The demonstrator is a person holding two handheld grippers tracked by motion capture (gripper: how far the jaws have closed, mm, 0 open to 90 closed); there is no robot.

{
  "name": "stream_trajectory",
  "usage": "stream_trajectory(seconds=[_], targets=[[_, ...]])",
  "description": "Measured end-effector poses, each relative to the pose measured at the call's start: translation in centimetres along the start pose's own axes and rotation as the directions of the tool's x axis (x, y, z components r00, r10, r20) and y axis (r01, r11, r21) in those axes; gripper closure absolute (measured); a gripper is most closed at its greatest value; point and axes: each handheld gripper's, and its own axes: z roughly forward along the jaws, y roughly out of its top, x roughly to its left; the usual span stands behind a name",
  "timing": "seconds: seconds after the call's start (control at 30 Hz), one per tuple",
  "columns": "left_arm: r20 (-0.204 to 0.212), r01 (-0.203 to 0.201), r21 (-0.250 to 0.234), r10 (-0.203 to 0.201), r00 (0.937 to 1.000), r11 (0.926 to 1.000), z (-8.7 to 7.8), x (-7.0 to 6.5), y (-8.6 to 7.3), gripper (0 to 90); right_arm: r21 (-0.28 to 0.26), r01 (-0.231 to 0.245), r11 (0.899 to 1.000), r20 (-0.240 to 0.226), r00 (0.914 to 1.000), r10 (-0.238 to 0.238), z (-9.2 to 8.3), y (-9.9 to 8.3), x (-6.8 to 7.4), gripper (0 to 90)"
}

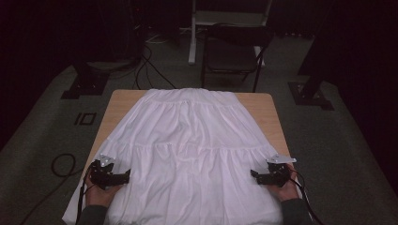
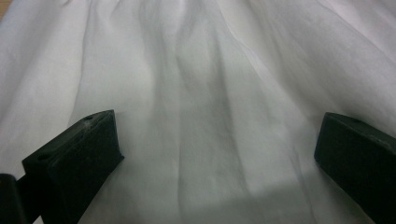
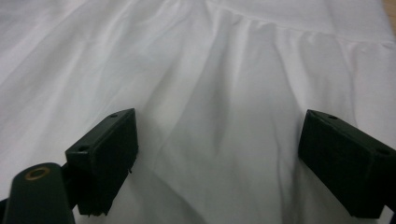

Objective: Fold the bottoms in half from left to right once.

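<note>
A white tiered skirt (image 1: 187,154) lies spread flat over the wooden table (image 1: 263,105), waistband at the far end, hem toward me. My left gripper (image 1: 126,176) rests over the skirt's left side near the hem, jaws wide apart and pointing inward. My right gripper (image 1: 254,174) sits over the right side, also open and pointing inward. In the left gripper view the gripper (image 2: 215,154) stands open above the white cloth (image 2: 205,84), nothing pinched between the black jaws. The right gripper (image 3: 217,158) likewise hangs open above the gathered cloth (image 3: 210,70).
A dark folding chair (image 1: 232,54) stands beyond the table's far edge, next to a white post (image 1: 192,33). Cables (image 1: 63,164) trail on the grey floor at the left. Black stand feet (image 1: 87,84) sit at both far corners.
</note>
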Motion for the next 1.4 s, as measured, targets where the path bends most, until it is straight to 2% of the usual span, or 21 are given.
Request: stream_trajectory(seconds=[0.07, 0.13, 0.17, 0.23, 0.27, 0.3, 0.43, 0.5, 0.57, 0.67, 0.77, 0.97, 1.07, 1.17, 1.2, 1.27, 1.4], targets=[[-0.005, 0.008, -0.014, -0.008, 1.0000, 0.9999, -0.1, -0.1, 0.0, 3.8, 0.000, 0.001, 1.000, 0.001, 1.0000, -0.001, 0.0, 0.0, 0.0, 11.3], [-0.001, 0.004, -0.013, -0.004, 1.0000, 0.9999, -0.3, -0.1, 0.0, 15.8, 0.000, 0.000, 1.000, 0.002, 1.0000, 0.000, 0.0, 0.0, 0.0, 11.6], [0.009, -0.006, -0.008, 0.006, 0.9999, 1.0000, -0.6, -0.2, 0.2, 15.8, -0.001, -0.001, 1.000, 0.005, 1.0000, 0.001, 0.0, 0.0, 0.0, 12.7], [0.015, -0.009, -0.008, 0.009, 0.9998, 0.9999, -0.7, -0.4, 0.3, 30.4, -0.010, -0.003, 1.000, 0.006, 1.0000, 0.003, -0.2, -0.1, 0.1, 20.8], [0.019, -0.013, -0.012, 0.013, 0.9997, 0.9998, -0.8, -0.4, 0.3, 30.4, -0.010, -0.003, 1.000, 0.006, 1.0000, 0.003, -0.2, -0.1, 0.1, 20.8], [0.019, -0.015, -0.014, 0.016, 0.9997, 0.9998, -0.8, -0.5, 0.3, 34.3, -0.012, -0.003, 1.000, 0.006, 1.0000, 0.003, -0.4, -0.1, 0.2, 23.4], [0.002, -0.008, -0.058, 0.008, 1.0000, 0.9983, -2.0, -0.4, 0.4, 34.4, -0.017, -0.004, 1.000, 0.003, 1.0000, 0.004, -0.6, -0.1, 0.3, 31.2], [-0.048, 0.005, -0.080, -0.009, 0.9988, 0.9968, -2.8, -0.1, 0.4, 33.2, -0.018, -0.005, 1.000, 0.001, 1.0000, 0.005, -0.7, -0.2, 0.4, 34.2], [-0.087, 0.017, -0.093, -0.025, 0.9959, 0.9955, -3.4, 0.3, 0.2, 31.8, -0.040, -0.011, 0.999, 0.003, 0.9999, 0.011, -1.4, -0.3, 0.5, 39.4], [-0.117, 0.041, -0.096, -0.053, 0.9917, 0.9946, -4.1, 1.1, -0.3, 30.8, -0.054, -0.020, 0.998, 0.007, 0.9998, 0.021, -1.9, -0.3, 0.5, 42.8], [-0.147, 0.073, -0.082, -0.085, 0.9856, 0.9940, -4.5, 1.9, -0.9, 30.1, -0.082, -0.046, 0.996, 0.023, 0.9986, 0.048, -3.1, -0.6, 0.4, 47.8], [-0.204, 0.137, -0.067, -0.148, 0.9677, 0.9883, -5.5, 3.7, -2.6, 28.5, -0.068, -0.024, 0.997, 0.062, 0.9977, 0.028, -3.7, -1.1, 1.1, 44.6], [-0.204, 0.180, -0.053, -0.187, 0.9610, 0.9823, -5.4, 4.5, -3.2, 26.6, -0.058, -0.026, 0.998, 0.071, 0.9970, 0.030, -3.9, -1.4, 1.4, 40.8], [-0.189, 0.194, -0.003, -0.191, 0.9632, 0.9810, -4.5, 4.7, -3.3, 25.2, -0.037, -0.028, 0.999, 0.065, 0.9974, 0.031, -3.9, -1.7, 1.8, 36.4], [-0.172, 0.205, 0.007, -0.201, 0.9645, 0.9788, -4.2, 4.8, -3.3, 25.2, -0.030, -0.020, 0.999, 0.067, 0.9975, 0.021, -3.8, -1.8, 2.0, 35.2], [-0.177, 0.209, 0.023, -0.202, 0.9632, 0.9776, -4.0, 4.9, -2.9, 23.6, -0.007, -0.006, 1.000, 0.078, 0.9970, 0.006, -3.5, -1.9, 2.3, 33.1], [-0.177, 0.209, 0.024, -0.201, 0.9635, 0.9777, -4.0, 5.0, -2.9, 23.6, 0.014, -0.005, 1.000, 0.086, 0.9963, 0.004, -3.0, -1.9, 2.2, 31.1]])
